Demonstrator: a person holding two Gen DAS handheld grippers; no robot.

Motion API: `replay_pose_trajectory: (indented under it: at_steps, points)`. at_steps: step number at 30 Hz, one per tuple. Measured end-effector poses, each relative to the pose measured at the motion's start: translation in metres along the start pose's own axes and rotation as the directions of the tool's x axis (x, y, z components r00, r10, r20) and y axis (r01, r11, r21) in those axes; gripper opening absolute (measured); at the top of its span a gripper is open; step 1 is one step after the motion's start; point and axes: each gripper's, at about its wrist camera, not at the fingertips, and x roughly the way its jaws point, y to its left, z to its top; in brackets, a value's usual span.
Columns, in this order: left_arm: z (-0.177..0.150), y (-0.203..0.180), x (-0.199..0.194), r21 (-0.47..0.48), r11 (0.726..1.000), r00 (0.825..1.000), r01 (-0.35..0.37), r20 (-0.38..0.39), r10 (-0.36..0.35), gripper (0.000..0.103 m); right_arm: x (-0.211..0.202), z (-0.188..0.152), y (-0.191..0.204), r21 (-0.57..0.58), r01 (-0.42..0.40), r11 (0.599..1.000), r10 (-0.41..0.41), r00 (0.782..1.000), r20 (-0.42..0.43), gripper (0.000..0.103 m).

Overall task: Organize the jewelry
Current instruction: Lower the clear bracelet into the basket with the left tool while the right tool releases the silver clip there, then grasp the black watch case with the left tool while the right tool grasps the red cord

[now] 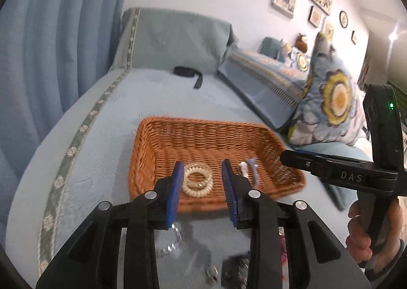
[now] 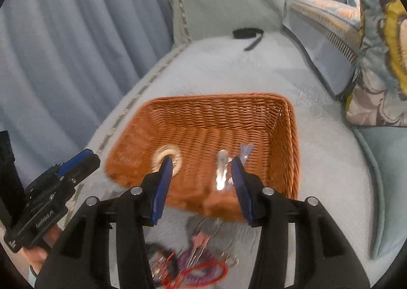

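An orange wicker basket sits on the pale blue bed cover. Cream coiled hair ties lie in its near left part. Silver clips lie in its near right part. My left gripper hovers open over the basket's near edge, its blue pads apart from the hair ties. The right gripper is also open, and nothing sits between its pads. Loose jewelry lies on the cover before the basket: a clear beaded bracelet, a red cord and a purple coil.
A black strap lies at the far end of the bed by a grey-green cushion. A flowered pillow stands at the right and a blue curtain hangs at the left. A hand grips the right tool.
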Motion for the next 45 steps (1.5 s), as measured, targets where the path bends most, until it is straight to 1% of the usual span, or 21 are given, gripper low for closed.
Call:
replay_pose_trajectory:
  at_steps: [3,5,9,11,12,13,14,17,18,20,22,24,29,36,40,43,45]
  points:
    - [-0.008,-0.005,-0.027,0.001,1.0,1.0,0.026,0.016,-0.026,0.029,-0.025,-0.017,0.007,-0.013,-0.013,1.0,0.013,0.999,0.029,0.044]
    - [-0.021,-0.01,-0.042,0.011,0.999,0.999,0.035,0.014,-0.036,0.029,-0.036,-0.033,0.009,-0.019,-0.002,1.0,0.003,0.999,0.049,0.044]
    - [-0.056,-0.012,-0.054,0.003,0.999,0.998,0.053,-0.016,-0.053,0.029,-0.05,-0.074,0.002,-0.007,0.01,1.0,-0.009,0.995,0.095,0.044]
    - [-0.078,-0.01,-0.05,-0.014,0.998,0.997,0.059,-0.043,-0.059,0.029,-0.047,-0.092,-0.007,0.022,0.004,1.0,-0.006,0.997,0.081,0.044]
    - [-0.086,-0.009,-0.046,-0.023,0.998,0.996,0.063,-0.057,-0.064,0.029,-0.043,-0.099,-0.012,0.036,0.002,0.999,-0.005,0.998,0.065,0.042]
    - [-0.094,-0.008,-0.04,-0.032,0.997,0.995,0.066,-0.075,-0.068,0.029,-0.038,-0.103,-0.016,0.043,-0.001,0.999,-0.001,0.999,0.05,0.035]
    - [-0.099,-0.007,-0.035,-0.037,0.997,0.994,0.064,-0.09,-0.068,0.029,-0.033,-0.108,-0.021,0.051,-0.008,0.999,0.006,0.999,0.037,0.033]
    - [-0.108,-0.004,-0.024,-0.055,0.995,0.991,0.081,-0.106,-0.087,0.029,-0.019,-0.119,-0.028,0.05,0.016,0.999,-0.017,1.0,0.007,0.032]
    - [-0.109,-0.003,-0.022,-0.06,0.994,0.99,0.089,-0.107,-0.095,0.029,-0.015,-0.121,-0.029,0.047,0.022,0.999,-0.022,1.0,-0.001,0.032]
    - [-0.111,-0.005,-0.019,-0.062,0.992,0.987,0.109,-0.11,-0.115,0.029,-0.005,-0.122,-0.031,0.038,0.035,0.999,-0.034,0.999,-0.031,0.028]
    - [-0.113,-0.007,-0.017,-0.051,0.993,0.987,0.111,-0.114,-0.116,0.029,0.002,-0.125,-0.032,0.027,0.047,0.999,-0.046,0.998,-0.051,0.022]
    - [-0.114,-0.01,-0.016,-0.046,0.993,0.986,0.112,-0.118,-0.117,0.029,0.006,-0.128,-0.03,0.018,0.048,0.999,-0.047,0.997,-0.067,0.02]
    - [-0.117,-0.016,-0.012,-0.04,0.992,0.984,0.122,-0.13,-0.126,0.029,0.016,-0.131,-0.026,-0.009,0.083,0.996,-0.084,0.992,-0.098,0.02]
    - [-0.12,-0.023,-0.003,-0.029,0.992,0.981,0.123,-0.15,-0.126,0.029,0.028,-0.127,-0.022,-0.052,0.135,0.99,-0.14,0.983,-0.116,0.02]
    - [-0.124,-0.027,0.004,-0.004,0.994,0.98,0.106,-0.171,-0.105,0.029,0.028,-0.128,-0.014,-0.097,0.158,0.983,-0.169,0.978,-0.124,0.02]
    - [-0.123,-0.029,0.008,0.004,0.995,0.98,0.096,-0.175,-0.094,0.029,0.03,-0.129,-0.012,-0.106,0.184,0.977,-0.196,0.973,-0.121,0.02]
    - [-0.122,-0.03,0.013,0.003,0.996,0.98,0.087,-0.18,-0.085,0.029,0.03,-0.13,-0.009,-0.119,0.201,0.972,-0.214,0.97,-0.115,0.017]
